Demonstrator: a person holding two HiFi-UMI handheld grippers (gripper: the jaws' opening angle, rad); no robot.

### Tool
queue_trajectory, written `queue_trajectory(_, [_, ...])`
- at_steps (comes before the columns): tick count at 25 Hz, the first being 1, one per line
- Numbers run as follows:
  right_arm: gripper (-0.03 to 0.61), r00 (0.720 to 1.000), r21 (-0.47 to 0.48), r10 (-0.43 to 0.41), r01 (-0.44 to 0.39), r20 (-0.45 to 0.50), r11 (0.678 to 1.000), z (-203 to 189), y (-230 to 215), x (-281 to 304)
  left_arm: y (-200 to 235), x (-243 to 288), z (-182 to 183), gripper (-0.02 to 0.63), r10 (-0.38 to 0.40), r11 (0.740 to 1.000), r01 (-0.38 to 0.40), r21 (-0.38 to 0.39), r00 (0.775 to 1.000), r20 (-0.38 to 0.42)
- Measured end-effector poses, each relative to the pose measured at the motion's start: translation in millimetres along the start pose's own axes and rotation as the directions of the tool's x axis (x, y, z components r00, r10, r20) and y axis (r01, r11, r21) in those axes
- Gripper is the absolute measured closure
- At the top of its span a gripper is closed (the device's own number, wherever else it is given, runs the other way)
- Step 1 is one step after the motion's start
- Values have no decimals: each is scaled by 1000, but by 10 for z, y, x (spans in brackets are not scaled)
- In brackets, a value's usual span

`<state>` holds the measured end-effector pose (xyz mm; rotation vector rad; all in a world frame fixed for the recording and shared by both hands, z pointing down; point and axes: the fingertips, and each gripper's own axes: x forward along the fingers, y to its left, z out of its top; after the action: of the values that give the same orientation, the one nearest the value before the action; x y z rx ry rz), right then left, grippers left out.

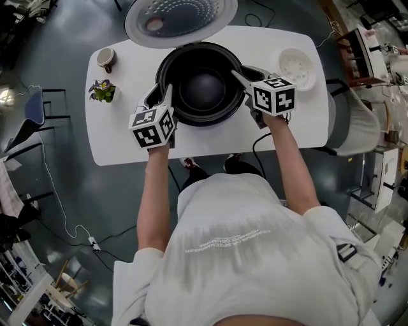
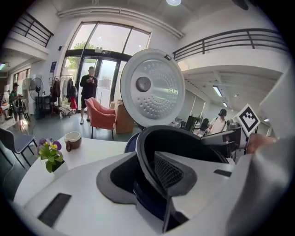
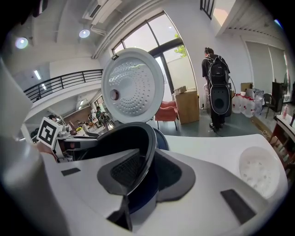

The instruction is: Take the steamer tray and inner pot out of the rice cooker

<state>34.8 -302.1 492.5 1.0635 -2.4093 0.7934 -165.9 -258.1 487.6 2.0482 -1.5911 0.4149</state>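
head view: the black inner pot [image 1: 203,86] sits in the open rice cooker [image 1: 196,122] at the middle of the white table [image 1: 118,141]. the left gripper [image 1: 160,95] and the right gripper [image 1: 247,75] meet its rim at opposite sides, a hold that should let the pot rise level rather than tip. the white steamer tray [image 1: 297,68] already lies on the table to the right of the cooker, well apart from the pot, so lifting the pot is judged the step in hand. the raised lid [image 1: 180,16] stands behind the pot, away from both grippers. a mug [image 1: 105,58] and a small pot of flowers [image 1: 102,90] stand on the table's left part, off the path of a straight lift. left gripper view: one finger reaches inside the pot wall and the other outside, and the pads pinch the rim between them, the meshed inner pad lying flat on the black wall. the cooker's dark blue body shows just under the rim; whether the pot has left its seat is hard to tell through this wide lens. right gripper view: the mirror arrangement, with the meshed pad inside, the plain pad outside and the thin rim nipped between them. the steamer tray lies to the right on bare table, near where the pot could be set down; only the lid overhangs the far rim.
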Motion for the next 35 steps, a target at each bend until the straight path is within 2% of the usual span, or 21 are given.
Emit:
queue_trajectory(6, [471, 999, -29, -6, 7, 49, 1000, 120, 90, -163, -20, -108, 53, 507, -6, 999, 8, -53, 999, 45])
queue_trajectory(12, [485, 996, -51, -32, 36, 78, 998, 211, 180, -310, -12, -240, 228, 535, -56, 994, 65, -93, 994, 91])
queue_trajectory(20, [492, 977, -67, -99, 114, 190, 991, 492, 396, -594, -38, -441, 541, 545, -139, 985, 154, -73, 973, 182])
queue_trajectory(25, [500, 944, -61, -167, 192, 284, 980, 632, 525, -918, -183, -630, 799, 548, -242, 969, 246, 16, 937, 251])
queue_trajectory(29, [499, 911, -51, -220, 253, 349, 966, 688, 564, -1219, -378, -736, 951, 546, -341, 940, 331, 85, 897, 282])
queue_trajectory(35, [499, 858, 6, -306, 333, 412, 943, 598, 403, -1757, -896, -781, 1114, 548, -449, 893, 413, 180, 845, 291])
